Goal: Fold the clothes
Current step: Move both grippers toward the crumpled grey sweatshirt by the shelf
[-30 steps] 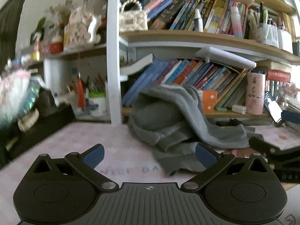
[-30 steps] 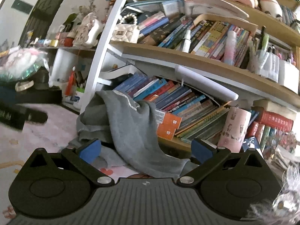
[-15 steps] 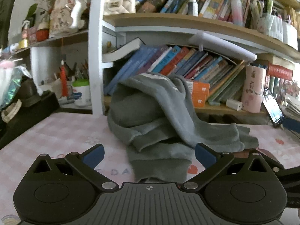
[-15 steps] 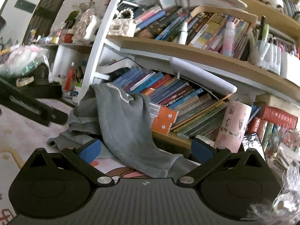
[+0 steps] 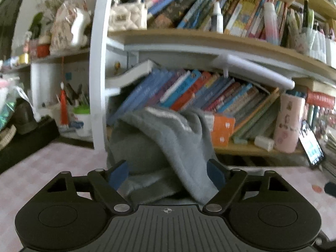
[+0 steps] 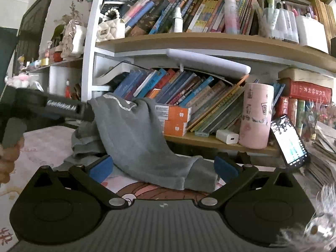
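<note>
grey garment [image 5: 168,147] between spread left gripper [image 5: 167,175] fingers, heaped against bookshelf [image 5: 210,40]

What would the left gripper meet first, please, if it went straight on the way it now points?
Most likely the grey garment. The left gripper has its jaws open, with the heap right between and ahead of them. Behind the cloth stand the books on the low shelf; how near the cloth is, I cannot say exactly.

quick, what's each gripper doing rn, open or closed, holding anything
Left hand-held gripper: open, holding nothing, its fingers either side of the grey sweatshirt.
Right hand-held gripper: open, holding nothing, low near the sweatshirt's trailing end.
</note>
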The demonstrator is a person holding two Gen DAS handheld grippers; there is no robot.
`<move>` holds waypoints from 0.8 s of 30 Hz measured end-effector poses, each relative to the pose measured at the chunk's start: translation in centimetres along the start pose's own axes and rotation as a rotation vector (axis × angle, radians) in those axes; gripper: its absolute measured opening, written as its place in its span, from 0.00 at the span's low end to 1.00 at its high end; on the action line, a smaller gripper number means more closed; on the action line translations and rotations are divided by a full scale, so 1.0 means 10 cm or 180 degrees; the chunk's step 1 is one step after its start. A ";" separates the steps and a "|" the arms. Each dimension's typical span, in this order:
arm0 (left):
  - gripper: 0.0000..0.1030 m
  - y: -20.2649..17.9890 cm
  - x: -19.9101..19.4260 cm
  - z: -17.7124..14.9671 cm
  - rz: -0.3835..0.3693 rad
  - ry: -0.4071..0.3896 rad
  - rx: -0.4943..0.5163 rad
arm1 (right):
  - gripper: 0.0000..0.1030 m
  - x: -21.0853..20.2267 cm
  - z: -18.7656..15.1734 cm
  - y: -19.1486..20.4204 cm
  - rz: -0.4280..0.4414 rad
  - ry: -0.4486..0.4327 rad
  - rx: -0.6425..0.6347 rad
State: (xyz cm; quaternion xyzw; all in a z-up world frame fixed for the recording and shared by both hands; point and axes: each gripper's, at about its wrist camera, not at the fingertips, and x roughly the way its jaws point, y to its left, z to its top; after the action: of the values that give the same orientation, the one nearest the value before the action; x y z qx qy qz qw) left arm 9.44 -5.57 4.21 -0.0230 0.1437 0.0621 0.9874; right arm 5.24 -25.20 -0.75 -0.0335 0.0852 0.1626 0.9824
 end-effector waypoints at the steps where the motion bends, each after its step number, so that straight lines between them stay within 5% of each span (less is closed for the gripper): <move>1: 0.83 -0.02 -0.01 0.00 0.0026 -0.0028 0.0015 | 1.00 -0.01 0.00 0.02 0.0007 -0.0025 -0.0030; 10: 0.86 -0.16 -0.24 0.01 -0.0118 0.0051 0.0329 | 1.00 -0.06 -0.01 0.06 0.0020 -0.0115 -0.0116; 16: 0.92 -0.20 -0.35 0.20 -0.0166 -0.0144 0.0545 | 1.00 -0.03 0.00 0.02 -0.0018 -0.0059 -0.0033; 24: 0.93 -0.12 -0.30 0.02 -0.0095 -0.0086 0.0147 | 1.00 -0.03 -0.01 0.00 -0.0037 -0.0067 0.0017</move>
State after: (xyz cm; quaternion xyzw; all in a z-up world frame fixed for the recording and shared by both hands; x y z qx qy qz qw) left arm 6.83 -7.10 5.32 -0.0015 0.1314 0.0443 0.9903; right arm 4.91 -25.31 -0.74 -0.0296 0.0751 0.1570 0.9843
